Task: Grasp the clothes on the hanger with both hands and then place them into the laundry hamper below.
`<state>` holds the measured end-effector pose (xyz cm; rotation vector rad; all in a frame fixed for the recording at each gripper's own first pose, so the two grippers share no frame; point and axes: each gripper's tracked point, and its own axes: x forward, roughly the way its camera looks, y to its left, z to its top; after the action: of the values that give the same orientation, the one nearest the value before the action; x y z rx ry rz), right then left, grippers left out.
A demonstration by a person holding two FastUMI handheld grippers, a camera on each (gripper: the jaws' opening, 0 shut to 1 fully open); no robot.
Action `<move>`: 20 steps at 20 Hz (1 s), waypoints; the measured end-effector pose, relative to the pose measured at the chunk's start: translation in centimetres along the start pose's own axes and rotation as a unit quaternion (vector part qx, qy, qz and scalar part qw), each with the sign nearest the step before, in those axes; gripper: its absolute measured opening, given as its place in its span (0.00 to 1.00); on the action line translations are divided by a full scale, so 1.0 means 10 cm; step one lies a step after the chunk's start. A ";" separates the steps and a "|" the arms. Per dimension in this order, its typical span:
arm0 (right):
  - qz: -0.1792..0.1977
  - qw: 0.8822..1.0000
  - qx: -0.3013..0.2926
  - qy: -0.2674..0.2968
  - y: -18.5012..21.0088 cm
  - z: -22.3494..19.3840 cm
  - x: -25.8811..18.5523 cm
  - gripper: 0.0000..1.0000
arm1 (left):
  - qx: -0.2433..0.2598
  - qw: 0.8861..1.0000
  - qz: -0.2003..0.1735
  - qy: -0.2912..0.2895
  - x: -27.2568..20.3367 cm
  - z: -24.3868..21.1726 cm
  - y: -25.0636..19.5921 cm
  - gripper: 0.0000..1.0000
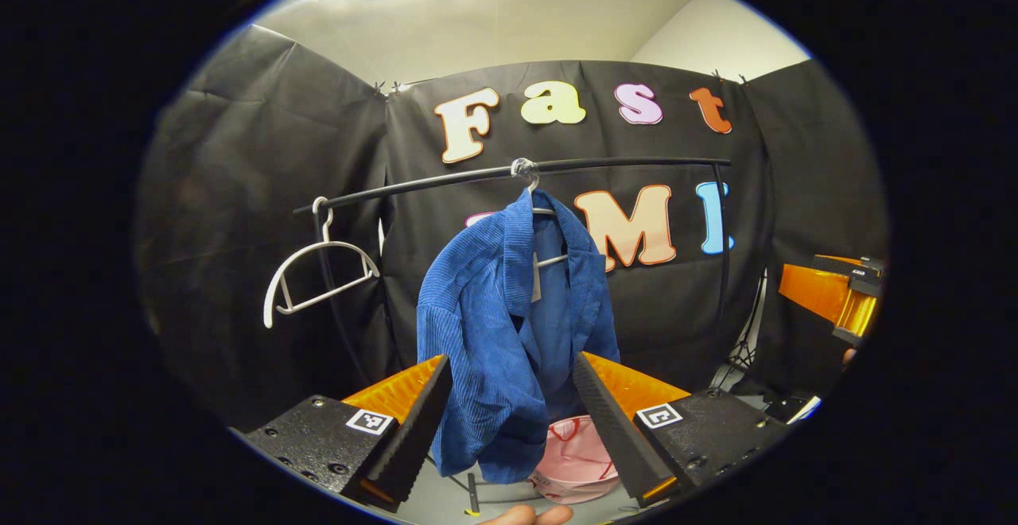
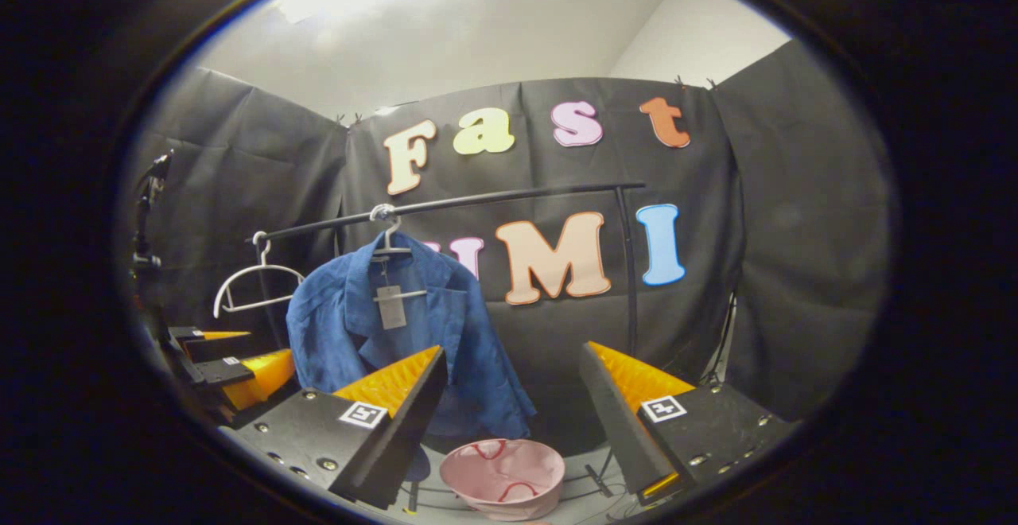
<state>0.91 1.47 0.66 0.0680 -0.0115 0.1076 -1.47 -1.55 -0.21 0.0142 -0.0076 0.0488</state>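
Now both grippers stand wide apart, holding nothing.
Left gripper (image 1: 509, 418) frames the blue shirt (image 1: 509, 334) on its hanger (image 2: 388, 246) under the rail (image 2: 477, 200); right gripper (image 2: 509, 406) is beside; pink hamper (image 2: 503, 479) sits below; 1 empty hanger (image 1: 318, 270) hangs apart.

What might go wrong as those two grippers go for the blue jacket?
The blue jacket hangs lopsided on its hanger, so a one-sided pull may drag the hanger off the rail. The pink hamper looks small and sits a little to one side, so the jacket may spill over its rim. Both the left gripper and right gripper are open, gripping nothing.
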 end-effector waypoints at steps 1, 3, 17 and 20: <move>0.005 1.000 0.004 0.003 0.06 -0.01 0.01 1.00 | 0.000 1.000 -0.003 0.002 0.00 -0.05 0.01 1.00; 0.009 1.000 0.003 0.006 0.14 -0.02 0.04 0.96 | 0.003 1.000 -0.007 -0.003 -0.02 -0.15 -0.02 1.00; -0.066 0.997 -0.012 0.050 0.12 -0.27 -0.01 0.96 | 0.011 0.999 0.035 0.006 0.78 -0.65 0.04 0.99; -0.074 0.995 -0.020 0.062 0.21 -0.36 0.04 1.00 | 0.004 0.999 0.050 0.011 0.92 -0.74 0.09 0.95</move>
<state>1.13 3.89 -2.82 0.0218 0.1152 -0.0365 7.76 -0.11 -7.49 0.0220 0.0146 0.1492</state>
